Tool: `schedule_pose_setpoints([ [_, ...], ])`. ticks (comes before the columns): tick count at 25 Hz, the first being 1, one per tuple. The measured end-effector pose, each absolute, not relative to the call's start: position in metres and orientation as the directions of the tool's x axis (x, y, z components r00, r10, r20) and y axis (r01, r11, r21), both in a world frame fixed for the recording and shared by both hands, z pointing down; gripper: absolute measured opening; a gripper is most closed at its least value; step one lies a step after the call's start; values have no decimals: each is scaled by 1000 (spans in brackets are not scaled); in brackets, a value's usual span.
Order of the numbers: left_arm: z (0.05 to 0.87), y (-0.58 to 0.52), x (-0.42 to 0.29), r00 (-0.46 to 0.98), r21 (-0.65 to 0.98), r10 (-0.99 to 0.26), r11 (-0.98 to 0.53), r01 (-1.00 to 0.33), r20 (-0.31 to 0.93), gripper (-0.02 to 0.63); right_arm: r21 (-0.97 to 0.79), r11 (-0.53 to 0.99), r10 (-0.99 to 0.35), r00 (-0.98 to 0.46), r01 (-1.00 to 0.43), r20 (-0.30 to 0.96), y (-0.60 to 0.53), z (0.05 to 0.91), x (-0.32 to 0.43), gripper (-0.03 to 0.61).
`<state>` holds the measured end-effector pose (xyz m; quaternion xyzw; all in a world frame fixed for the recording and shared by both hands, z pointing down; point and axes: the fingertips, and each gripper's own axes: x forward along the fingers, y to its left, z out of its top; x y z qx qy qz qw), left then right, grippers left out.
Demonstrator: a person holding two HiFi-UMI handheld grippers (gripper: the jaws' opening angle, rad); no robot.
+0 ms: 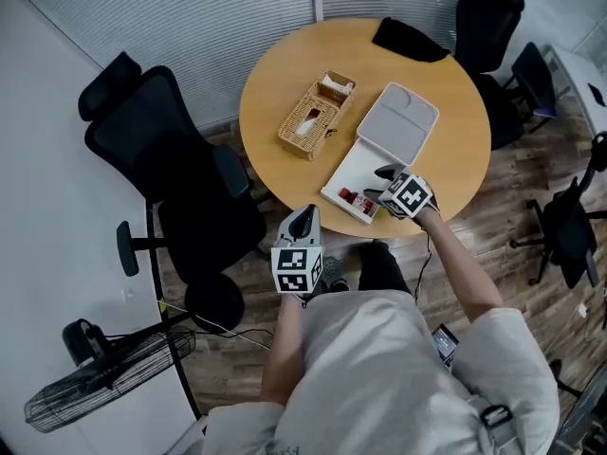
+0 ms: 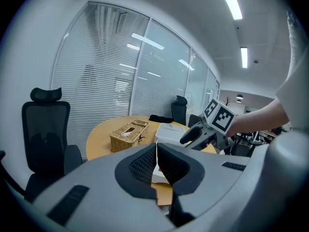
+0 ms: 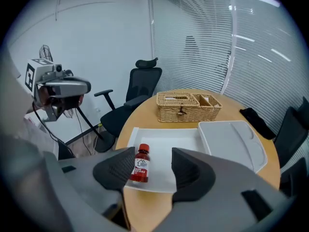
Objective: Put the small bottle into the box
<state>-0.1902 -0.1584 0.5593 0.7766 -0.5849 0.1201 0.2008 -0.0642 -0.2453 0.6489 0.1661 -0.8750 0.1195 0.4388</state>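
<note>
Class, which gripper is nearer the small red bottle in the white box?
Right. The right gripper is right beside the small bottle, fingers apart; the left gripper is back at the table's near edge, fingers together.

The right gripper [image 3: 153, 161] is holding its dark grey fingers [image 3: 113, 170] wide apart, gripping nothing. Just past the left finger, a small red plastic bottle with a red cap [image 3: 141, 163] is lying in a shallow white rectangular box [image 3: 169, 141], cap pointing away. The box's hinged white lid [image 3: 231, 141] is lying open beyond the right finger. A woven wicker basket [image 3: 188, 106] is sitting farther ahead on the round wooden counter [image 3: 145, 117].
</note>
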Motion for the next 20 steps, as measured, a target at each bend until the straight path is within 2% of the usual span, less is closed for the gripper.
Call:
schedule_pose_setpoints([
  [11, 572, -164, -172, 337, 197, -831, -276, -941, 442, 29, -134, 813, -326, -634, -566, 702, -214, 627, -39, 245],
  [20, 570, -166, -159, 367, 219, -826, -299, -929, 429, 29, -165, 697, -464, -615, -698, 638, -199, 618, -16, 244],
])
